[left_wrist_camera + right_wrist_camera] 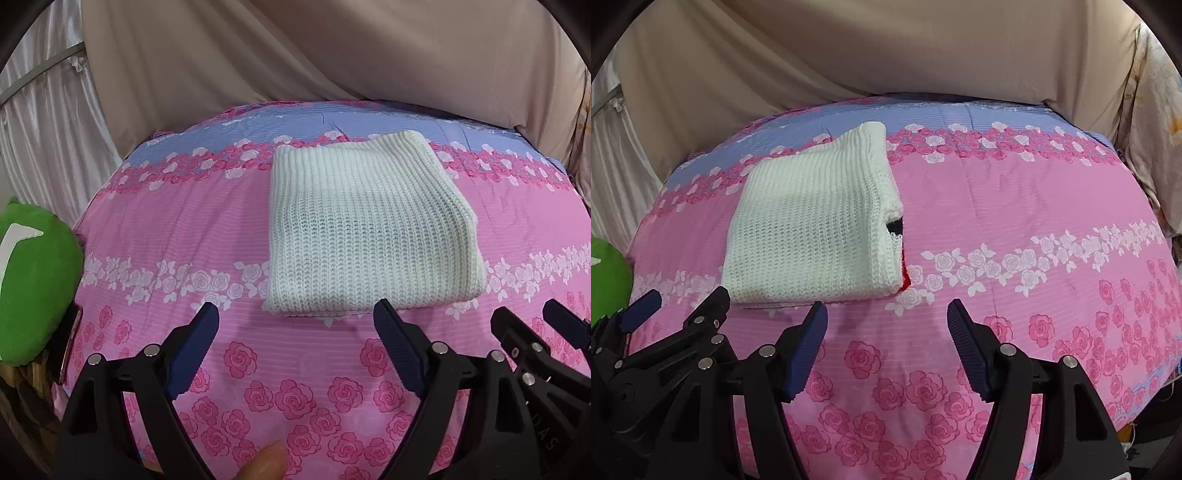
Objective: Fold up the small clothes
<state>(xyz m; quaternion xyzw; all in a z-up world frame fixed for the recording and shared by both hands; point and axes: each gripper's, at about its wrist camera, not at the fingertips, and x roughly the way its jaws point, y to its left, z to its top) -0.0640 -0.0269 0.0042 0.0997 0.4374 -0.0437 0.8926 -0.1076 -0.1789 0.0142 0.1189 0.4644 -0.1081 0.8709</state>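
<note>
Lying folded on the bedspread (177, 229), white knit (365, 229) has bare bedspread around; both grippers (295, 328) (886, 321) gape

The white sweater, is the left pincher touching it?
Apart. In the left wrist view the open left gripper sits short of the white sweater, with pink bedspread showing between.

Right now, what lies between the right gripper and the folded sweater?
Only bare bedspread. In the right wrist view, the sweater lies ahead and left of the open right gripper, with nothing between them.
</note>
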